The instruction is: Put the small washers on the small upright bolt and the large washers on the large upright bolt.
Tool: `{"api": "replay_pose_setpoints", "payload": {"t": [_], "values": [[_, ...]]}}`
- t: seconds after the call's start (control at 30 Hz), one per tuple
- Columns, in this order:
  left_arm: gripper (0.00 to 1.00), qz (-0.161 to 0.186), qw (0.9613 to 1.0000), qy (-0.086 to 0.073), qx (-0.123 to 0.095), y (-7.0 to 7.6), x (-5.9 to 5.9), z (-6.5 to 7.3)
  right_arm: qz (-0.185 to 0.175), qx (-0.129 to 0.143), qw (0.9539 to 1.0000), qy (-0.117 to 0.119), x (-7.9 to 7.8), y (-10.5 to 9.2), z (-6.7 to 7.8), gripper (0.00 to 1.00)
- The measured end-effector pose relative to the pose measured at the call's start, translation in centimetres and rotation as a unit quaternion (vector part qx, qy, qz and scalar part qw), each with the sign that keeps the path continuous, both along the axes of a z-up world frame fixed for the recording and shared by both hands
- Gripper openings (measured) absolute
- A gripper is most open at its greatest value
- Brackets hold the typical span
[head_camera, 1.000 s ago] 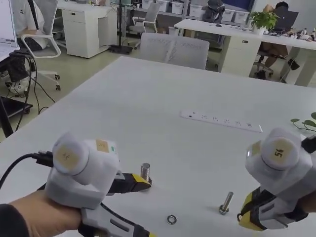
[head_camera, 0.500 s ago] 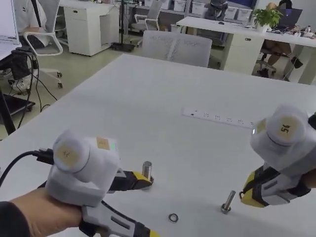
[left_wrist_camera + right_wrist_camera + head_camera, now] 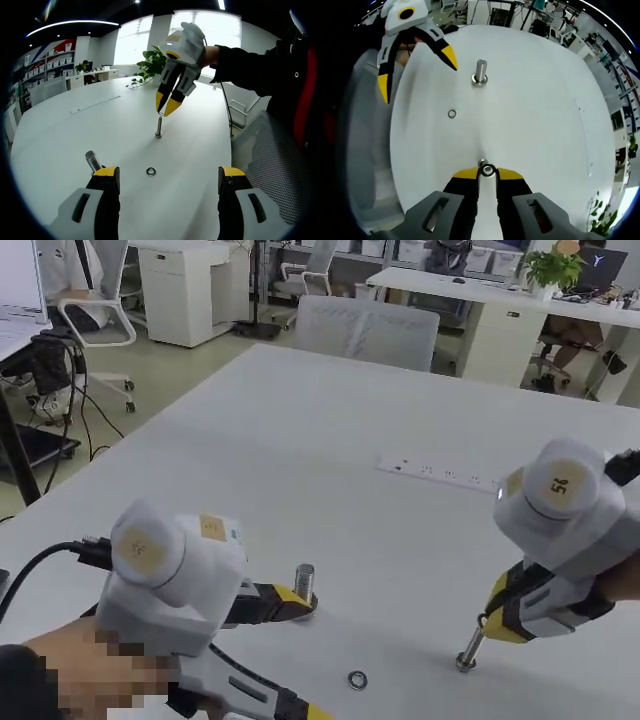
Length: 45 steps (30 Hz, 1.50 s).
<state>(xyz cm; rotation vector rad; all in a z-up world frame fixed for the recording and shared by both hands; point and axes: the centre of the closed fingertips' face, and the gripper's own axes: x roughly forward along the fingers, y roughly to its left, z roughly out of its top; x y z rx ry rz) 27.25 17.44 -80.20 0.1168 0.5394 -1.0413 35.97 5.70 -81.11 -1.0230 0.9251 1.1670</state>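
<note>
Washer (image 3: 488,171) in near-shut right tool (image 3: 166,109) over small bolt (image 3: 159,126); wide-open left tool (image 3: 168,171) beside large bolt (image 3: 92,161)

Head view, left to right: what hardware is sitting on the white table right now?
In order: large upright threaded steel bolt → loose small silver washer lying flat → small upright steel bolt.

I count two upright bolts, fat bolt (image 3: 304,580) and skinny bolt (image 3: 468,651); two washers, loose washer (image 3: 357,679) at 6 o'clock, pinched washer (image 3: 488,170) atop the skinny one; one power strip (image 3: 437,474) at 1 o'clock.
</note>
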Motion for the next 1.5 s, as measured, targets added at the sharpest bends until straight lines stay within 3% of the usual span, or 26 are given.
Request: {"api": "replay_pose_setpoints", "payload": {"t": [0.93, 1.5], "values": [[0.80, 0.005, 1.0000, 0.007, 0.001, 0.3, -0.1, -0.3, 0.005, -0.014, 0.9996, 0.024, 0.0, 0.0, -1.9, 0.14], [0.80, 0.007, 0.9999, 0.011, 0.004, 0.4, 0.1, -0.6, 0.006, -0.024, 0.9986, 0.046, -0.1, -0.1, -4.7, 0.14]]}}
